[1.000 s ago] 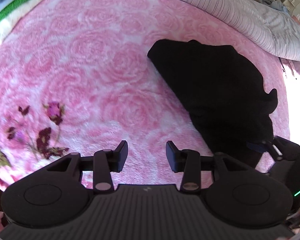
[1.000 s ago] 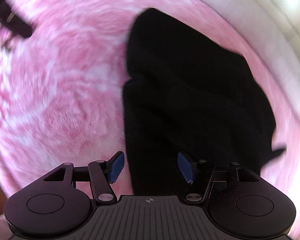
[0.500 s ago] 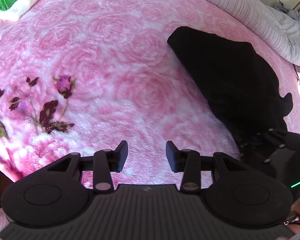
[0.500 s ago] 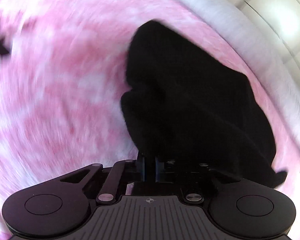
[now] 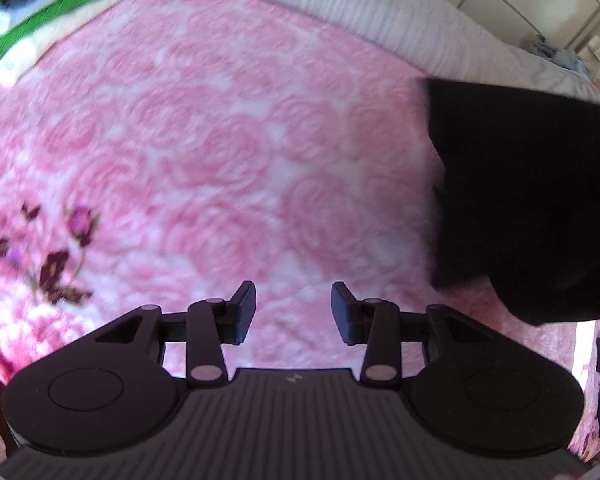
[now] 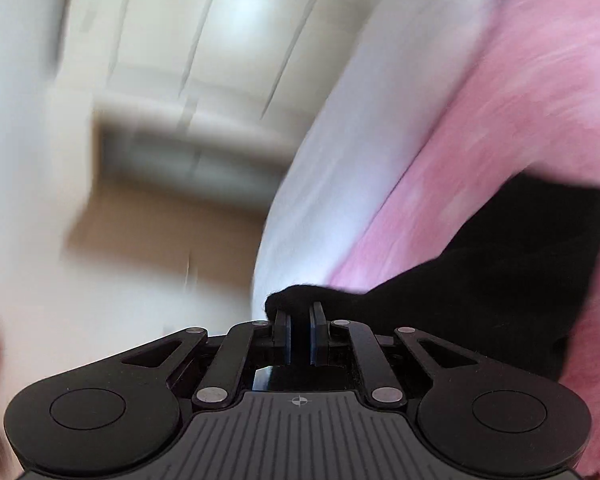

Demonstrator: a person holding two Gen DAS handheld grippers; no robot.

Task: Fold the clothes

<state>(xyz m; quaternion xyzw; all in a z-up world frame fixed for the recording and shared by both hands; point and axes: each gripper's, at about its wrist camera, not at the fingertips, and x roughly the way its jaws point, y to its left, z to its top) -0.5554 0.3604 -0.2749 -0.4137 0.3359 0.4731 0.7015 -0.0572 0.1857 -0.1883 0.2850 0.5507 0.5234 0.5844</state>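
Black fabric everywhere on the right side, basically. Soft black garment [image 5: 532,208] hanging up off the bed at the right edge of the left wrist view, lower hem clear of the fluffy pink rose-pattern blanket [image 5: 228,152] beneath it. Pretty blurry, so no telling what kind of garment.

Right gripper [image 6: 300,320]: jaws have just been closing, now pressed nearly together and pinching a bunched edge of that black cloth. Fuzzy tuft poking out just past the blue-faced pads [image 6: 287,336], rest of the cloth trailing off to the right over the pink blanket. Whole view tilted and smeared; behind the grip only a pale striped duvet [image 6: 340,184] and cream cupboard doors [image 6: 188,40], too blurred for detail.

Left gripper [image 5: 293,308]: jaws spread about halfway, nothing between the 2 fingers, just pink blanket showing through the gap. Angled down at the bed, well apart from the black garment.

Other bits in the left wrist view:
- stack of folded clothes [image 5: 40,12] at the top-left corner, blue-grey on top, then green, then cream at the bottom, sitting on the blanket
- dark purple flower print [image 5: 64,252] on the blanket at the left edge
- same pale striped duvet bunched along the far side of the bed
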